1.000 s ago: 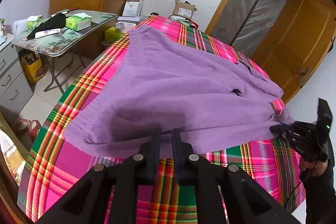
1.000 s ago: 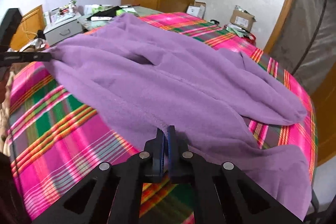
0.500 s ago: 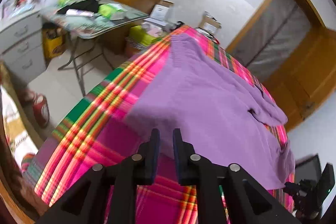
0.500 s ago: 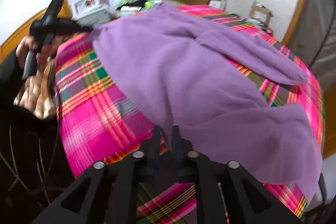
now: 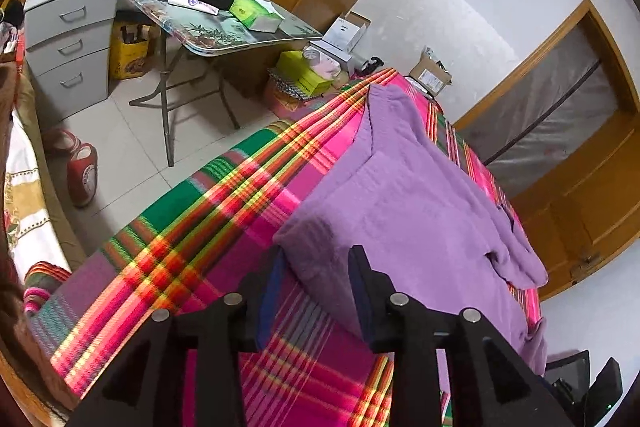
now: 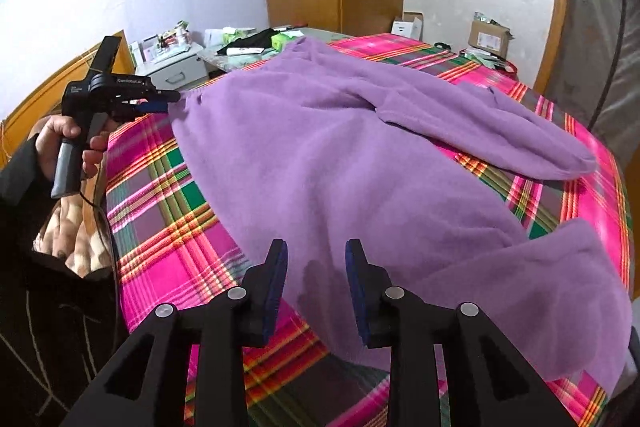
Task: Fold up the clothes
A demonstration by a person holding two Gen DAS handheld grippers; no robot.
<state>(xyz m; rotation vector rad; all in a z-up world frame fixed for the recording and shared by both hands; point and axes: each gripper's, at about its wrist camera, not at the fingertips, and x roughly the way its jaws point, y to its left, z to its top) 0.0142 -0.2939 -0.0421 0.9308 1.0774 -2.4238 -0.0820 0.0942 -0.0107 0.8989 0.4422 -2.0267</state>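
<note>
A purple sweater [image 5: 420,219] lies spread over the pink plaid bedspread [image 5: 224,211]. My left gripper [image 5: 316,259] sits at the sweater's near left corner. Its jaws are opening, and the corner lies loose between the pads without being pressed. In the right wrist view my right gripper [image 6: 317,251] hovers over the sweater's [image 6: 320,147] near hem, jaws opening, cloth under the gap but not pinched. One sleeve [image 6: 500,131] lies across the body and another part hangs off the right edge. The left gripper [image 6: 172,98] shows at the far left corner, held by a hand [image 6: 66,143].
Left of the bed stand a folding table [image 5: 224,35] with boxes and dark cloth, a grey drawer cabinet [image 5: 68,39] and red slippers [image 5: 82,171] on the tiled floor. Cardboard boxes [image 5: 430,77] sit past the bed's far end. A wooden door [image 5: 580,187] is to the right.
Both grippers were shut on the sweater's hem; both have let go and spread their jaws. The sweater has settled flat, and the left gripper's view has rolled and swung left.
</note>
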